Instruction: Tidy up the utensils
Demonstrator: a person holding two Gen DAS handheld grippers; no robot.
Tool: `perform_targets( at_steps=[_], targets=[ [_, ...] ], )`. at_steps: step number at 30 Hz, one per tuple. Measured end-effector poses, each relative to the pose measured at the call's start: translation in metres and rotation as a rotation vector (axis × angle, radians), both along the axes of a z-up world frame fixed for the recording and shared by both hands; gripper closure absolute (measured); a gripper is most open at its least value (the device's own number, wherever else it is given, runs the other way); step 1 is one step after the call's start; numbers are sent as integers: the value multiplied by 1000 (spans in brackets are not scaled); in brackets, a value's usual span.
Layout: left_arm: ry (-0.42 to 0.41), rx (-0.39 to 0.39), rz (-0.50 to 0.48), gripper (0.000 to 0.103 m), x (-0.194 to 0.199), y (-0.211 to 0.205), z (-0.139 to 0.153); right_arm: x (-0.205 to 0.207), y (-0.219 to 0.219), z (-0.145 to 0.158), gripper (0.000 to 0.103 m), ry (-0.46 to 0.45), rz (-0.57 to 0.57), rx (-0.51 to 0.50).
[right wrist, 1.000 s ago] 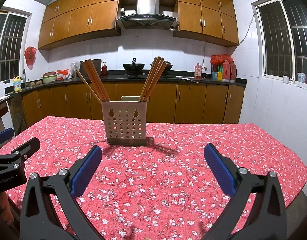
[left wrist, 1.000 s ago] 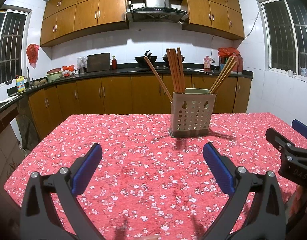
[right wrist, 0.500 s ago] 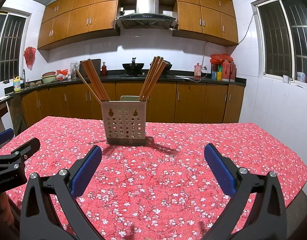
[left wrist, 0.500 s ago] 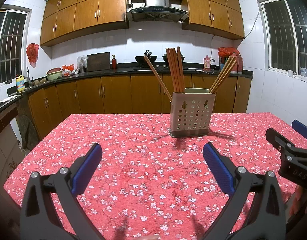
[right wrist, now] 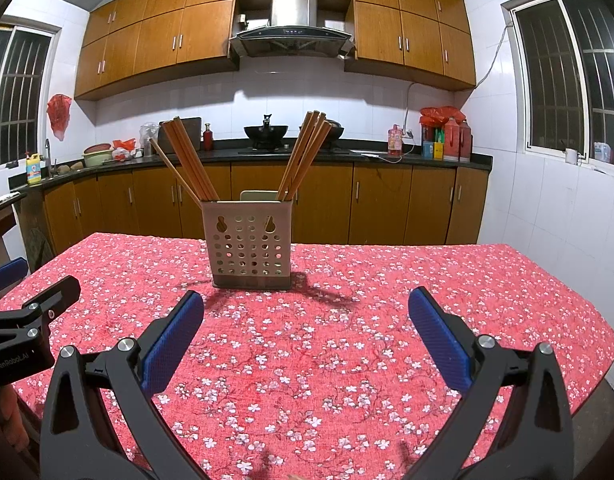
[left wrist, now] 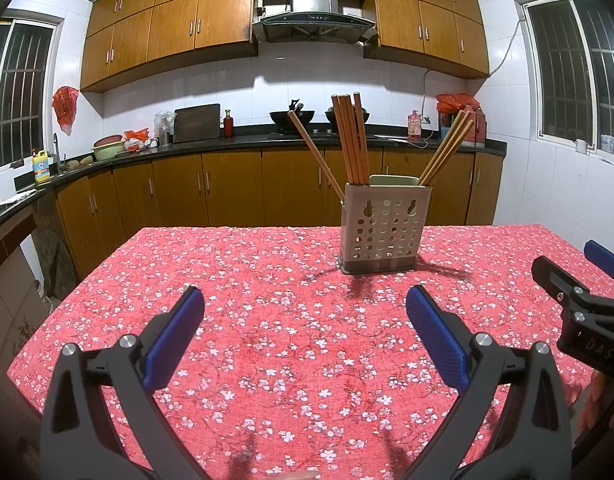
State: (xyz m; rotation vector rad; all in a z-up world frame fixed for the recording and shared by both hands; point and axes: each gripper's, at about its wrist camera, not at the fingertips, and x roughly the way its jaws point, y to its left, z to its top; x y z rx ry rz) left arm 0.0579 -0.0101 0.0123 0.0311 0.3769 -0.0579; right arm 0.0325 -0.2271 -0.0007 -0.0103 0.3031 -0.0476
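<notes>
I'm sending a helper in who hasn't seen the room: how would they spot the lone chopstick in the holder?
On the red floral tablecloth stands a beige perforated holder. At its left edge, one chopstick leans far left on its own, apart from the upright bunch beside it and the right-leaning group.

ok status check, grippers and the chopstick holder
Left gripper open, right gripper open, both empty. Chopsticks stand in holder on table. Path clear.

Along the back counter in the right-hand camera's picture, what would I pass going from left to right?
Yellow bottle → green bowl → small red bottle → black wok → pink bottle → big red jugs.
</notes>
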Motion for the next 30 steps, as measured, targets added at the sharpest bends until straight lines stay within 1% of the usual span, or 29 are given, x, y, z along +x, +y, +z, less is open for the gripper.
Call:
perform_targets(
  at_steps=[26,30],
  targets=[
    [6,-2,-1,4,0,-1,0,-3,2,-4,2,4,-2,5],
    [10,-2,-3,4,1,-2,-5,-4,3,-4,2,5,-2,6]
  ],
)
